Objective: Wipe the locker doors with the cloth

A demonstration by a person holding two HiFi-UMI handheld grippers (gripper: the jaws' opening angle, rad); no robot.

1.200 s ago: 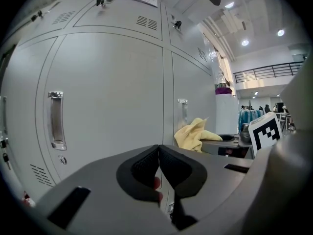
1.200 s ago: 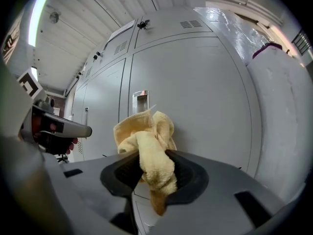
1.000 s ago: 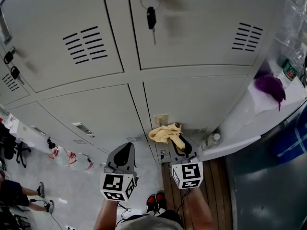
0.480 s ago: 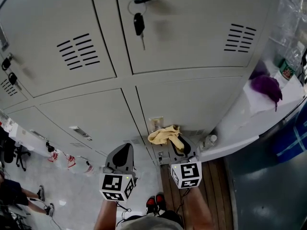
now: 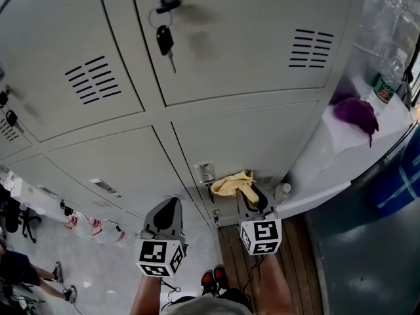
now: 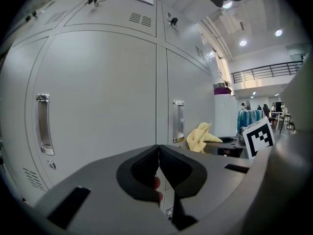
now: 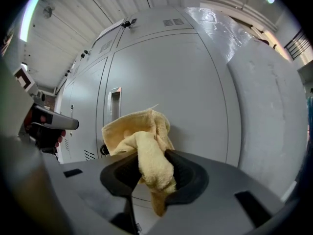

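Grey locker doors (image 5: 249, 136) fill the head view in rows. My right gripper (image 5: 250, 197) is shut on a yellow cloth (image 5: 236, 183), which bunches out in front of its jaws close to a low locker door (image 7: 161, 97) beside a recessed handle (image 7: 113, 103); whether the cloth touches the door I cannot tell. The same cloth (image 7: 142, 146) hangs between the jaws in the right gripper view. My left gripper (image 5: 167, 213) is shut with nothing in it, lower left of the right one, facing another low door (image 6: 98, 97).
A key (image 5: 165, 41) hangs from the lock of an upper door. A white shelf (image 5: 341, 156) at the right carries a purple cloth (image 5: 354, 112) and a bottle (image 5: 384, 84). Wooden floor boards (image 5: 308, 268) lie below. People stand far off at the lower left.
The head view has swung, so the lockers and key slid left and down. My right gripper with the cloth shifted slightly right along the low door. The left gripper barely moved.
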